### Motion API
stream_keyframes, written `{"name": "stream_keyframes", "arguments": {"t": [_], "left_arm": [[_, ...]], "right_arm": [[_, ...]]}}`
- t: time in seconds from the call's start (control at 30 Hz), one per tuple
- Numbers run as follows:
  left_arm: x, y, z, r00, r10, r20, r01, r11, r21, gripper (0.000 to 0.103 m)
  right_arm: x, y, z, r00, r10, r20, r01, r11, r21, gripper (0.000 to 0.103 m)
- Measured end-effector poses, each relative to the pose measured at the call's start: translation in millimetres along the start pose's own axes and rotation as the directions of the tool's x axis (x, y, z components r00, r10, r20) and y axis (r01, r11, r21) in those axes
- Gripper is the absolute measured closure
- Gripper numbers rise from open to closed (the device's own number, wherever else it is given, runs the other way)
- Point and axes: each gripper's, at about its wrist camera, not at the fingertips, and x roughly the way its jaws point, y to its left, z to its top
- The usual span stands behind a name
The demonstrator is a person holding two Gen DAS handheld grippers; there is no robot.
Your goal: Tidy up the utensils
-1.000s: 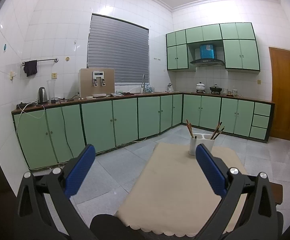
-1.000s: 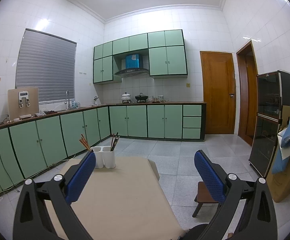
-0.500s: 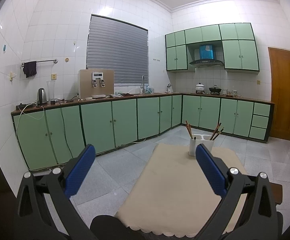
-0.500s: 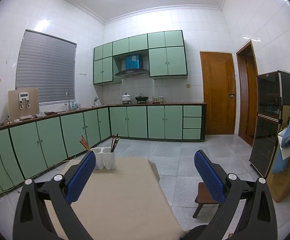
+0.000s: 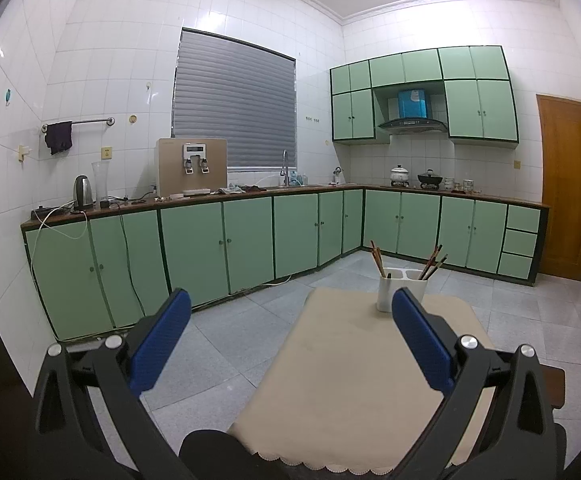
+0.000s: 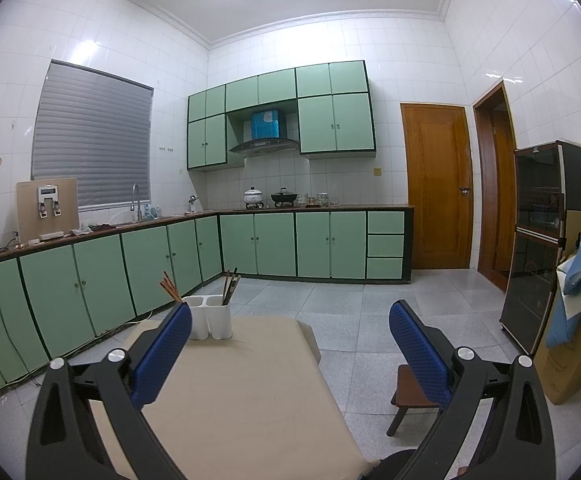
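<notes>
The left claw (image 5: pixel 290 334) is held wide open with nothing in it, above the near edge of the worktop with the beige cloth (image 5: pixel 354 380). A white two-cup plastic holder (image 5: pixel 400 290) is stood at the far edge, with brown wooden chopsticks (image 5: pixel 377 258) kept in both cups. The right claw (image 6: pixel 290 344) is held wide open too, and empty.

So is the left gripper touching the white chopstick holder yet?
Apart. The left wrist view shows the left gripper open, with bare tablecloth before the holder.
</notes>
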Motion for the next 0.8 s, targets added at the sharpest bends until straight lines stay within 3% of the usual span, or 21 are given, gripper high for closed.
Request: {"name": "stream_keyframes", "arguments": {"t": [0.8], "left_arm": [[-0.5,2.4,1.6,1.000,-0.006,-0.005,0.006,1.000,-0.006,0.005]], "right_arm": [[0.2,-0.8,0.6,1.000,-0.001,-0.006,0.001,1.000,0.004,0.006]]}}
